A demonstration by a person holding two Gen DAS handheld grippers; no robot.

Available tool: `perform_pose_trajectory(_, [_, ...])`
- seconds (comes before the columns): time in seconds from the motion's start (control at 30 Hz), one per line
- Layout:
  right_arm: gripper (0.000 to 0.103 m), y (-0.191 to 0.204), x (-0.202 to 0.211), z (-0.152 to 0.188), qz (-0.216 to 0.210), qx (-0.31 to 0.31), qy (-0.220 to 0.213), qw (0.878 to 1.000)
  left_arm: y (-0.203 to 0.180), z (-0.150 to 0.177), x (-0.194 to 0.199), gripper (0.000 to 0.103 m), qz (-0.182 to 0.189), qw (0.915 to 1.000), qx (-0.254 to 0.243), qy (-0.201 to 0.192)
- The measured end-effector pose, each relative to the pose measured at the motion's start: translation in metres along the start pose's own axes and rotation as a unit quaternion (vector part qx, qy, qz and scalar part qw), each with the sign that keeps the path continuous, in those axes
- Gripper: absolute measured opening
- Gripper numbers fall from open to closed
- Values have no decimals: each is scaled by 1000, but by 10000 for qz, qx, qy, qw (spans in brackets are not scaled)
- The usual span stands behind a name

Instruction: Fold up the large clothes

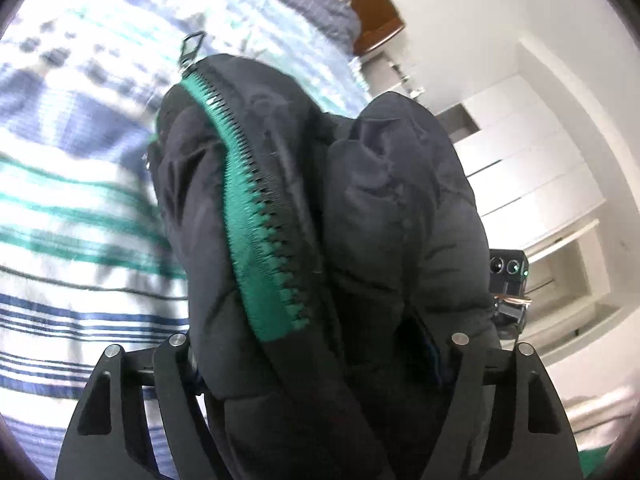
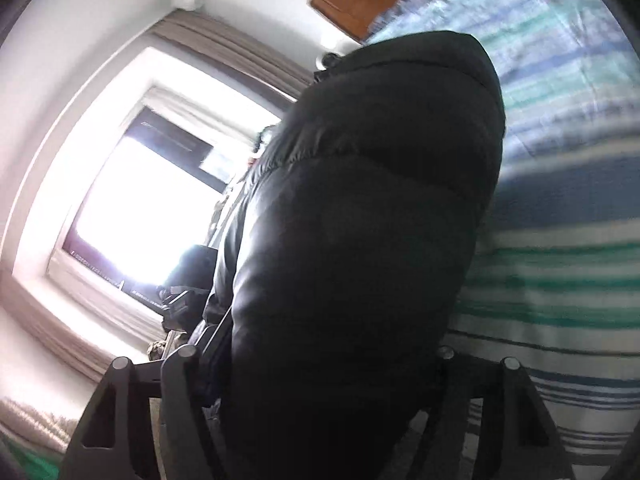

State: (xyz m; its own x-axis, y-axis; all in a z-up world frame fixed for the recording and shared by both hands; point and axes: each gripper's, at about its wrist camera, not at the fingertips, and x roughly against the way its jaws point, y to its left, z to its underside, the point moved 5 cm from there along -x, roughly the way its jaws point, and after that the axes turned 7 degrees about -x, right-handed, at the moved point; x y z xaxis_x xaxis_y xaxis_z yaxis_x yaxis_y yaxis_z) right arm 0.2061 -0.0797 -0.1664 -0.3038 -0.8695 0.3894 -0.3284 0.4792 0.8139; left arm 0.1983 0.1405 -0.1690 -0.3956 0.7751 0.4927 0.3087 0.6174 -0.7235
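A black puffer jacket (image 1: pixel 360 220) with a green zipper (image 1: pixel 256 216) fills the middle of the left wrist view, bunched up between the fingers of my left gripper (image 1: pixel 316 364), which is shut on it. The zipper pull (image 1: pixel 193 46) sticks up at the top of the bundle. In the right wrist view the same black jacket (image 2: pixel 360 220) bulges up between the fingers of my right gripper (image 2: pixel 316 368), which is shut on it. Both fingertips are hidden by the fabric. The jacket is lifted off the bed.
A bed with a blue, green and white striped cover (image 1: pixel 72 208) lies under the jacket and also shows in the right wrist view (image 2: pixel 560 260). A wooden headboard (image 1: pixel 376 12) stands beyond. White wardrobe shelves (image 1: pixel 532 176) are at the right. A bright window (image 2: pixel 136 200) is at the left.
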Motion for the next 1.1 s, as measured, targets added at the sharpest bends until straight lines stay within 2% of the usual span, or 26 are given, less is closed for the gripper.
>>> perform_pose_trajectory(0.13, [69, 27, -1, -39, -180, 461, -72, 9988, -24, -35, 18, 77, 49, 9994, -215, -262])
perform_pose_trajectory(0.3, [69, 28, -12, -108, -219, 814, -195, 9962, -34, -108, 14, 77, -135, 9979, -484, -408])
perform_pose_trajectory(0.43, [69, -4, -23, -170, -279, 730, -232, 9967, -23, -162, -12, 77, -264, 9977, -510, -364])
perform_pose_trajectory(0.57, [69, -56, -46, -222, -330, 406, -158, 9985, -2, -188, -55, 77, -396, 9980, -437, -219])
perform_pose_trajectory(0.67, [69, -105, -64, -241, -211, -14, 16, 9998, 30, -189, -95, 77, -575, 9981, -237, 18])
perform_pose_trajectory(0.73, [76, -133, -73, -241, -151, -360, 131, 9992, 55, -179, -118, 84, -670, 9975, 44, 222])
perform_pose_trajectory(0.77, [79, -152, -75, -239, -175, -678, 186, 9974, 67, -172, -129, 93, -624, 9974, 247, 258])
perform_pose_trajectory(0.8, [85, -161, -74, -238, -238, -844, 219, 9959, 73, -166, -132, 102, -535, 9975, 403, 217])
perform_pose_trajectory(0.83, [89, -168, -75, -235, -291, -995, 256, 9943, 76, -162, -132, 103, -466, 9976, 488, 167])
perform_pose_trajectory(0.9, [90, -170, -71, -229, -228, -1102, 260, 9933, 70, -159, -127, 102, -474, 9978, 435, 166])
perform_pose_trajectory(0.97, [91, -165, -55, -231, 133, -961, 125, 9952, 59, -157, -112, 101, -681, 9971, 276, 204])
perform_pose_trajectory(1.03, [91, -154, -33, -235, 608, -697, -124, 9956, 37, -151, -77, 101, -1057, 9943, -108, 99])
perform_pose_trajectory(1.07, [91, -144, -19, -234, 989, -444, -286, 9937, 30, -150, -64, 102, -1260, 9916, -299, 39])
perform_pose_trajectory(1.1, [91, -134, -10, -234, 1326, -189, -402, 9902, 17, -147, -46, 102, -1610, 9852, -584, -61])
